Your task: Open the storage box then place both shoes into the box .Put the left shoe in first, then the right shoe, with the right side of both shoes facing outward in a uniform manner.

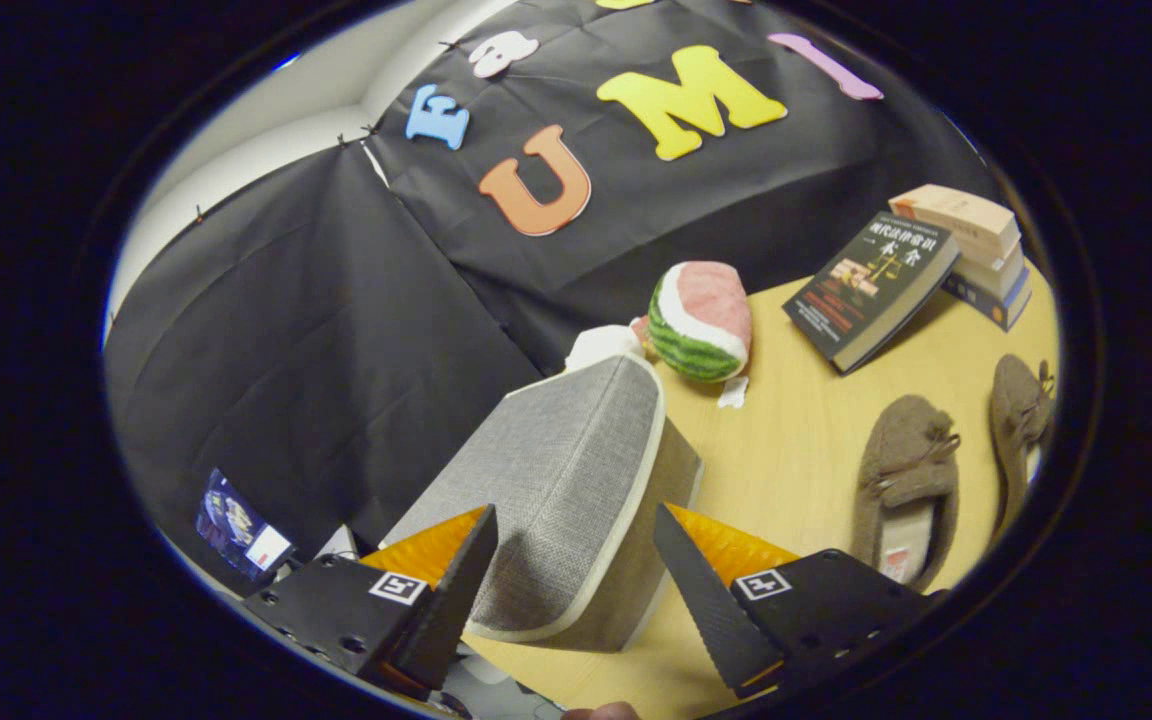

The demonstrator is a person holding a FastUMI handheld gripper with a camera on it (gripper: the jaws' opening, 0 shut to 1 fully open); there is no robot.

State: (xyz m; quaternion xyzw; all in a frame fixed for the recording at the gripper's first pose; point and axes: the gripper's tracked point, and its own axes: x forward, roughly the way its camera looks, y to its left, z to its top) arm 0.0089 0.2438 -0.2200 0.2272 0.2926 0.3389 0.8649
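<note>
Grey woven fabric with pale piping covers the storage box (576,490), a rounded block lying between the fingers, its long axis running toward 1 o'clock. Wooden table (796,440) carries everything. Two brown fuzzy moccasin shoes lie at 3 o'clock, the nearer shoe (911,480) and farther shoe (1021,420), toes pointing to 12. Books (876,285) lean at 2 o'clock; a plush watermelon slice (704,320) sits beyond the box. The gripper (576,580) gapes wide, holding nothing.
</note>
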